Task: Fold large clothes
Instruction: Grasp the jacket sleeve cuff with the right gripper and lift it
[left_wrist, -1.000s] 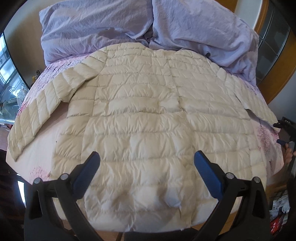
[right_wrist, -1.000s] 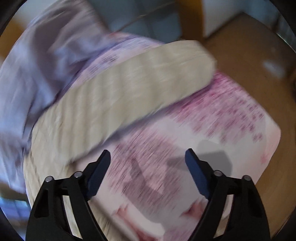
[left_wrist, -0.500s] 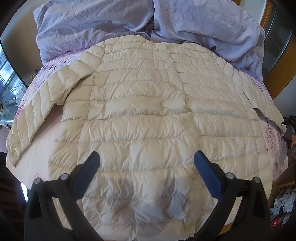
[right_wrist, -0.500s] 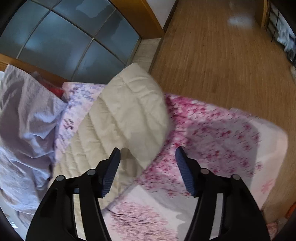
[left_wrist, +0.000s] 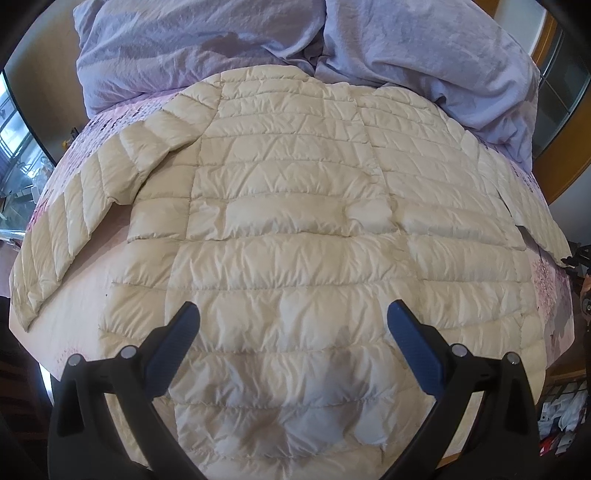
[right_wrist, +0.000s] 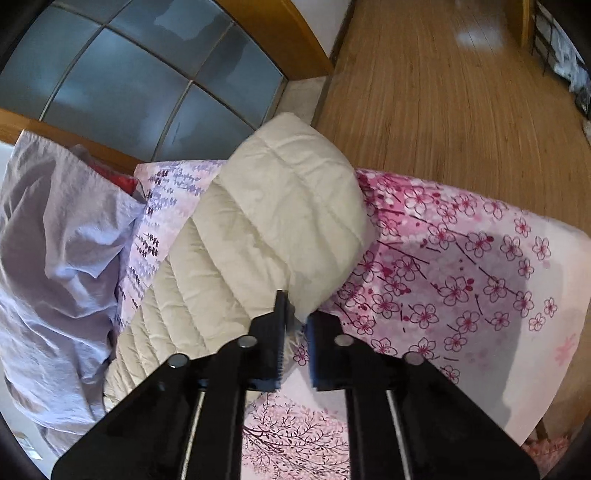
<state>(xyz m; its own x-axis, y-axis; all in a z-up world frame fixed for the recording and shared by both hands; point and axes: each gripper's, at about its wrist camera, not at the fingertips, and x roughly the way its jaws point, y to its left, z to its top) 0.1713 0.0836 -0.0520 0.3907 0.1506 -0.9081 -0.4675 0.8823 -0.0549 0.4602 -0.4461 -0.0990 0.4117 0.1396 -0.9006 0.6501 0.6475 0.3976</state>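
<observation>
Left gripper (left_wrist: 291, 325): spread wide, holding nothing, poised above the hem end of the jacket.
Right gripper (right_wrist: 295, 321): pressed nearly together on the cuff edge of the right sleeve (right_wrist: 280, 221); a sliver of pale fabric visible between the pads, so judged to be pinching it, though contact partly hidden.
Jacket (left_wrist: 295, 229): cream quilted down coat, spread flat and back-up across the bed, hem nearest the left camera, collar end farthest, touching the duvet.
Left sleeve (left_wrist: 74, 218): lay angled outward over the sheet, free of any grip.
Handling: probably light, puffy and soft; likely to spring back after a fold unless pressed flat. Shell looked smooth, so possibly slippery between pads.
Grip points: cuffs, hem corners and stitched seams judged best, being thin enough to pinch; thick baffles likely to bulge out.
Sheet (right_wrist: 461, 266): pink blossom print, under everything.
Duvet (left_wrist: 240, 40): lilac, bunched at the far end beyond the collar.
Count: one jacket, two sleeves, two grippers, one sheet, one duvet heap.
</observation>
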